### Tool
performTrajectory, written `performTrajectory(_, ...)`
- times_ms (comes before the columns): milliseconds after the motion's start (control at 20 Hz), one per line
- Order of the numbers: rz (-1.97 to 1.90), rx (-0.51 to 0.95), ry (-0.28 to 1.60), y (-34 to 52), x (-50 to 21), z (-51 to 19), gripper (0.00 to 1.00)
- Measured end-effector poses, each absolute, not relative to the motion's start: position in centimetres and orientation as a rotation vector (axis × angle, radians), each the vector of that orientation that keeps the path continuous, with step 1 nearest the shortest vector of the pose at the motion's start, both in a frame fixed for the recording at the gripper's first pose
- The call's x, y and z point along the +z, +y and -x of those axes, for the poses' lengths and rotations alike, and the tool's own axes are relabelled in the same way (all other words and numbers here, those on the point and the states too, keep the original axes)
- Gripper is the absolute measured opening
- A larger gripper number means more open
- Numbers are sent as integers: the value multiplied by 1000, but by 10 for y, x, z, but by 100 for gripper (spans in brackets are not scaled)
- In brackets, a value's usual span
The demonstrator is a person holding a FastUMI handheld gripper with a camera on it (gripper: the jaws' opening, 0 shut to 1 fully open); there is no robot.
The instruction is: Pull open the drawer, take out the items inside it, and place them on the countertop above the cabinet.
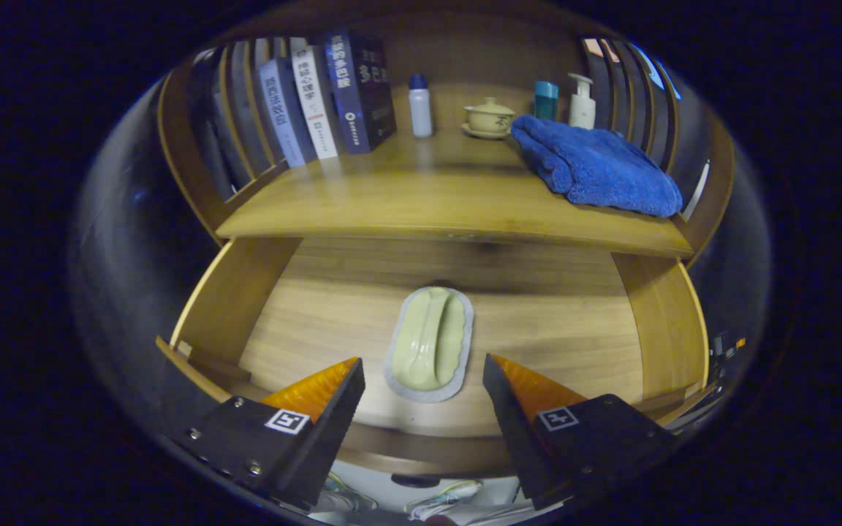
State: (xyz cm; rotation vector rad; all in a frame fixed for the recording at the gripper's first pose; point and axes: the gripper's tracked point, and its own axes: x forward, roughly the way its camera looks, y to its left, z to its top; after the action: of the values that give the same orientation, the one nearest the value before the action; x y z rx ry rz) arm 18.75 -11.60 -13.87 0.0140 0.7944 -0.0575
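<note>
The wooden drawer point(231, 299) stands pulled open below the countertop point(421, 197). On its floor lies a pale green oval item on a grey-white pad point(430, 343), lengthwise toward me. My gripper point(425, 372) hovers over the drawer's front part, open, with nothing held. The oval item's near end sits in the gap between the two fingertips, lower than them; whether they touch it I cannot tell.
On the countertop: a row of books point(326, 95) at the back left, a white bottle with blue cap point(420, 106), a lidded tea cup on a saucer point(489, 118), a teal container point(546, 99), a pump bottle point(581, 102), and a folded blue towel point(596, 164) at right.
</note>
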Motion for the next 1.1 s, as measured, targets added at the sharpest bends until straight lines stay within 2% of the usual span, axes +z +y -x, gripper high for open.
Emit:
performTrajectory(100, -31, -81, 807, -121, -145, -198, 75)
performTrajectory(400, -108, -101, 921, -118, -176, -218, 73)
performTrajectory(500, -152, -108, 938, -116, -176, -223, 58)
performTrajectory(700, -162, -69, 956, -111, -180, -231, 58)
performTrajectory(900, -215, -92, 952, -110, -167, -233, 27)
performTrajectory(1050, -181, -36, 902, -106, -163, -239, 27)
performTrajectory(1100, -185, -21, 892, -106, -166, -239, 15)
